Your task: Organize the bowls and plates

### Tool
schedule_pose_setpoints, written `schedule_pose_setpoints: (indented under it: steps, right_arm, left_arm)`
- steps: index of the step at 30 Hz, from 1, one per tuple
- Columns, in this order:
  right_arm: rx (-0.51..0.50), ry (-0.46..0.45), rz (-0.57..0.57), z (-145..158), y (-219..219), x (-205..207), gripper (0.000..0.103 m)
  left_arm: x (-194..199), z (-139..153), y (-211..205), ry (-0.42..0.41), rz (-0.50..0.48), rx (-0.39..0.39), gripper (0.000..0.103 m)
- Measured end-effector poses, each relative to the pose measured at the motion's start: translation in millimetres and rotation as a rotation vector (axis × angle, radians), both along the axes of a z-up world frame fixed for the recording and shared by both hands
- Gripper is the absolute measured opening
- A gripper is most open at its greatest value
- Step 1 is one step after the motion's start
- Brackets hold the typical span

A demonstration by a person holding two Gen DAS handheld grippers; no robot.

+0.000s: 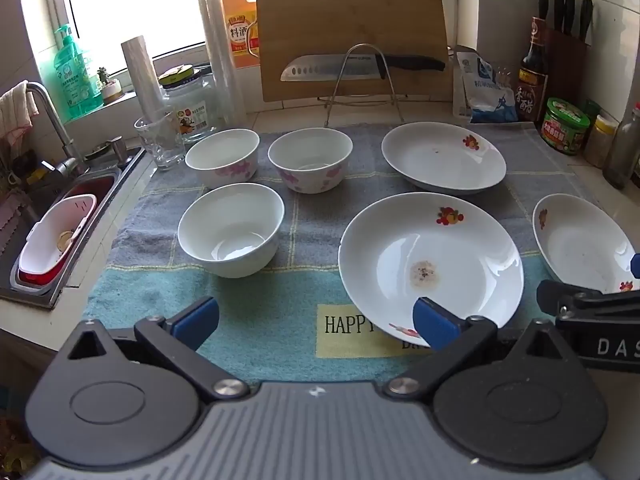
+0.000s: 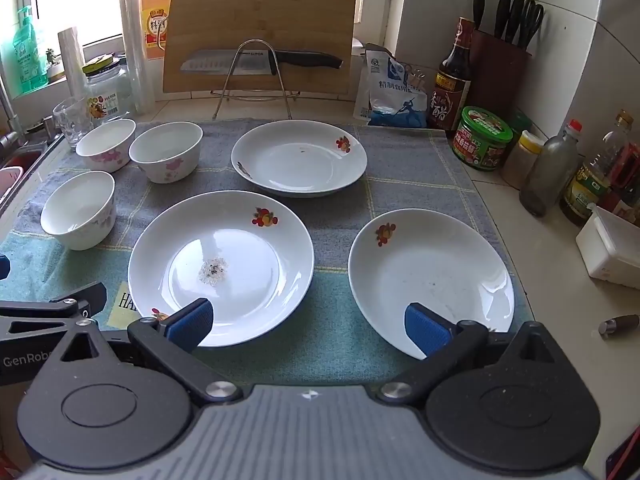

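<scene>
Three white bowls stand on the checked towel (image 1: 304, 292) at the left: a near bowl (image 1: 231, 230), a far-left bowl (image 1: 223, 158) and a far-middle bowl (image 1: 311, 164). Three white plates with fruit prints lie to the right: a soiled near plate (image 1: 430, 260), a far plate (image 1: 442, 156) and a right plate (image 2: 430, 276). My left gripper (image 1: 316, 320) hovers open over the towel's front edge, holding nothing. My right gripper (image 2: 308, 326) hangs open between the soiled plate (image 2: 222, 266) and the right plate, also without anything in it.
A sink (image 1: 52, 232) with a red and white basket lies left. At the back stand a drinking glass (image 1: 160, 144), a jar (image 1: 190, 106), a cutting board (image 1: 352, 36) with a knife on a rack. Bottles and jars (image 2: 482, 138) line the right wall, with a white box (image 2: 610, 246).
</scene>
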State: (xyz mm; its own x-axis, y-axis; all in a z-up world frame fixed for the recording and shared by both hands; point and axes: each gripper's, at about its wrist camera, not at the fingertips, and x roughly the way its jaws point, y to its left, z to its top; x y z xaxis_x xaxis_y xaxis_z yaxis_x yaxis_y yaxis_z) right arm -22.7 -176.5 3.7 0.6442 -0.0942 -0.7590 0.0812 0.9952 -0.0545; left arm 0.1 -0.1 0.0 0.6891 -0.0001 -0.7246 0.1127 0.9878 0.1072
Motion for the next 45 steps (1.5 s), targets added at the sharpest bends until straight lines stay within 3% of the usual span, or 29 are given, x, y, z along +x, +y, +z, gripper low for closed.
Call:
schedule_pose_setpoints:
  steps: [45]
  right_arm:
    - [-0.002, -0.020, 0.002, 7.3, 0.2, -0.5, 0.103]
  left_arm:
    - [3.2, 9.7, 1.0, -0.014, 0.002, -0.005, 0.102]
